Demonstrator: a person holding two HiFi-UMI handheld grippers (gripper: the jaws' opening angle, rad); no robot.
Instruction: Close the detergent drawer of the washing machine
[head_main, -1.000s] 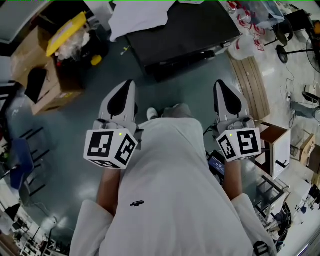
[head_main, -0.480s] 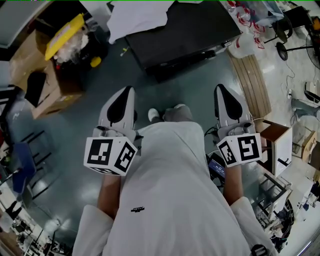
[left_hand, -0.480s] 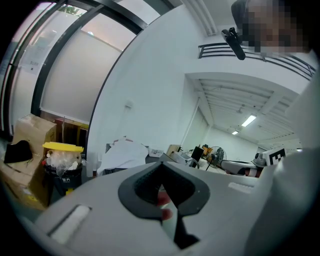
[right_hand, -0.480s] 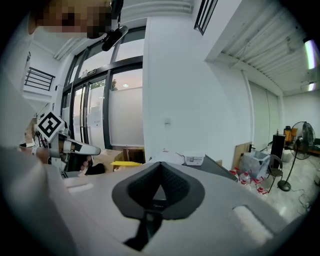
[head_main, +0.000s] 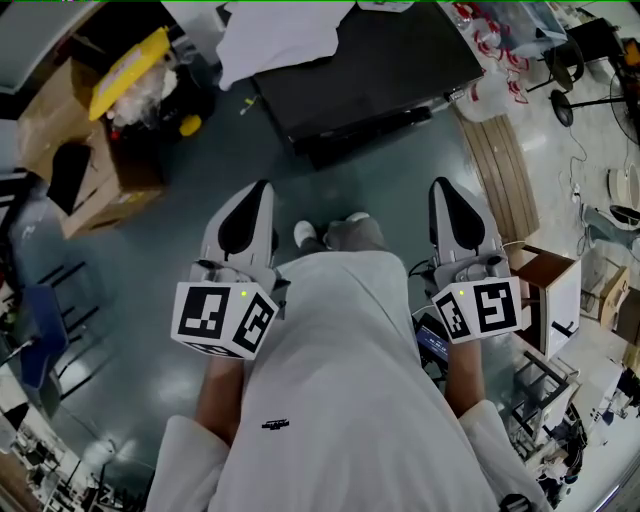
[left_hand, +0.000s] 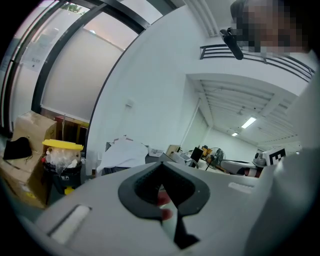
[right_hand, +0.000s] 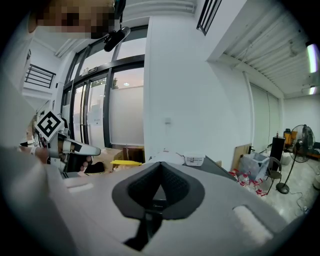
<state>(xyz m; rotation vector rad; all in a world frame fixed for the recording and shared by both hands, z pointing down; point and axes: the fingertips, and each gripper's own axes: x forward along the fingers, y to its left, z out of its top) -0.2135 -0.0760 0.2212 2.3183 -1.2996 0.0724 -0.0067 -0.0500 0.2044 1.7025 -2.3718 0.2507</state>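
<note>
Down by the person's sides, the left gripper and right gripper are squeezed closed on nothing, likely just waiting, since the dark box that may be the washer sits well ahead; only the gripper views show the tips touching, and no view shows the drawer.

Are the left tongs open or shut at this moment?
Shut. In the left gripper view the left tongs have both jaws meeting at the tips, and nothing is held between them.
</note>
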